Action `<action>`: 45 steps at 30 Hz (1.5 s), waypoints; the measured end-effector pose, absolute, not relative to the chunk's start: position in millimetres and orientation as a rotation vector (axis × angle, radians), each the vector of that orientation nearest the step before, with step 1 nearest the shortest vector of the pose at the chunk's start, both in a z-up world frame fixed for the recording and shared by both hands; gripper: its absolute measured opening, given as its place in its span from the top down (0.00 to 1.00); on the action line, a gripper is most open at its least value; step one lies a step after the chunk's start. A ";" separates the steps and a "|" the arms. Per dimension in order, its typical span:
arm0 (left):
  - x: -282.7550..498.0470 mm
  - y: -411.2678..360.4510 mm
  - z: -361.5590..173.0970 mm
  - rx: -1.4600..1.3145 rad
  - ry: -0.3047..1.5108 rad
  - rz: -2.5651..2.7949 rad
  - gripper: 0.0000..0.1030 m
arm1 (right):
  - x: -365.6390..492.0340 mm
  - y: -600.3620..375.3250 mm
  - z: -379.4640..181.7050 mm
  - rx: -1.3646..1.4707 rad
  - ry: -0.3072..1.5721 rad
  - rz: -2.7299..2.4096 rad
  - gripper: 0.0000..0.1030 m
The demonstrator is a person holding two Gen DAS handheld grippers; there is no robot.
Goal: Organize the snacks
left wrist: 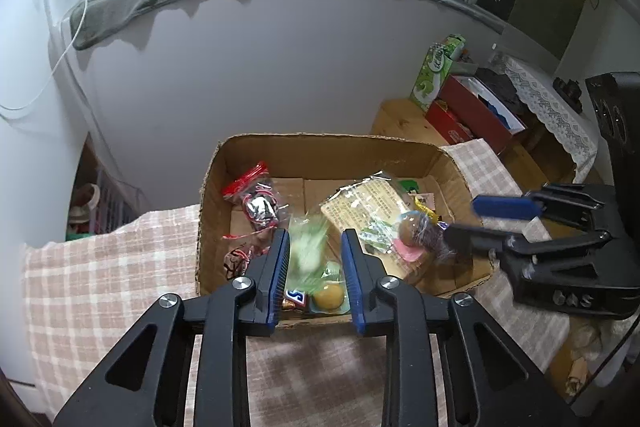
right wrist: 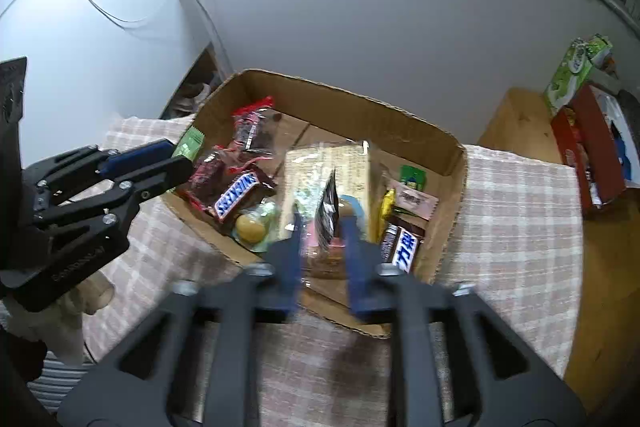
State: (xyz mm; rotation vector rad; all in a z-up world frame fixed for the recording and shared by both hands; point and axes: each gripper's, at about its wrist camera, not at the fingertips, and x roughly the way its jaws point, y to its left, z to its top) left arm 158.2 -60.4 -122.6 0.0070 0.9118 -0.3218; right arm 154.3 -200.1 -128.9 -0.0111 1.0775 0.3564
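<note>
While both hand-held grippers, left [left wrist: 316, 255] and right [right wrist: 322, 239], hang parted over the cardboard box [left wrist: 320, 147], its far half stays roomy.

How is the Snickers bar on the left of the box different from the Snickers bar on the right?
The left Snickers bar shows English letters; the right Snickers bar shows Chinese characters. The left bar lies next to a round yellow snack, while the right bar sits in the near right corner of the cardboard box, beside a yellow wrapper. Both have brown wrappers with a blue-and-white logo, and both lie inside the box.
</note>
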 end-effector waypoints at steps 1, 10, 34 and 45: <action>157.7 -60.3 -121.8 0.013 0.910 -0.317 0.75 | 153.0 -201.9 -126.9 -0.002 1.063 0.349 0.40; 151.4 -50.9 -113.4 0.008 0.896 -0.295 0.75 | 145.9 -204.5 -116.9 0.012 1.039 0.341 0.40; 94.1 -45.0 -73.8 -0.016 0.844 -0.225 0.37 | 90.9 -205.3 -70.3 0.009 0.989 0.212 0.15; 76.8 -34.0 -56.9 -0.056 0.822 -0.174 0.33 | 70.6 -208.9 -45.6 -0.011 0.950 0.130 0.13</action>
